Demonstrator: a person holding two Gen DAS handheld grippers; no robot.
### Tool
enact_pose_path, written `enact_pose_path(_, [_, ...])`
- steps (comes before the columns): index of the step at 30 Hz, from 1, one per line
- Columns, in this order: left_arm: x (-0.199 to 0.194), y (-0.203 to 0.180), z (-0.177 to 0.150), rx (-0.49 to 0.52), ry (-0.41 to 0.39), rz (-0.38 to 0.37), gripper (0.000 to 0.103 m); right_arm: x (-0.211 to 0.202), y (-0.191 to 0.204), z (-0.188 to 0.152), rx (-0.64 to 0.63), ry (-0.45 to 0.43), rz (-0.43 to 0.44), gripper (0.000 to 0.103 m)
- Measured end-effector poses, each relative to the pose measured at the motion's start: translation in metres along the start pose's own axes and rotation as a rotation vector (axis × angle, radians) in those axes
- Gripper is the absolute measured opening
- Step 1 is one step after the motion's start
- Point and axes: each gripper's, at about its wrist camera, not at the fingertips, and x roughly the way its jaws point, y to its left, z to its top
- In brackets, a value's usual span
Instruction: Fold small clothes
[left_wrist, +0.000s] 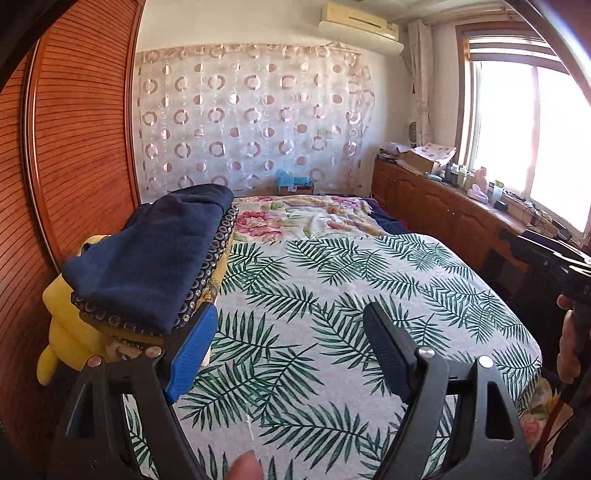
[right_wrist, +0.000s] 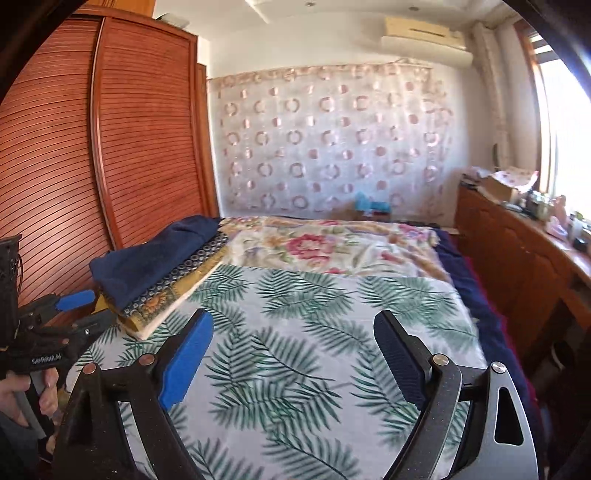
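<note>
Both tools are hanging empty over the leaf-print sheet (left_wrist: 332, 295): the left gripper (left_wrist: 291, 350) and the right gripper (right_wrist: 295, 354) are standing wide apart, gripping nothing. The folded clothes stack (left_wrist: 147, 266) is sitting at ten o'clock, at the bed's edge beside the wardrobe (left_wrist: 74, 147). A careless sweep could be nudging that overhanging pile off.
</note>
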Motion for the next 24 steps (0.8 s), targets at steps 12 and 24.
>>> enact_pose_path(12, [-0.025,-0.022,0.008,0.018,-0.056,0.036,0.081,-0.049,0.025,-0.020,0.032,-0.041,-0.061,0.090])
enact_pose_path(24, [-0.029,-0.026,0.010,0.022,-0.066,0.041,0.081,-0.042,0.014,-0.018,0.036,-0.051,-0.069,0.090])
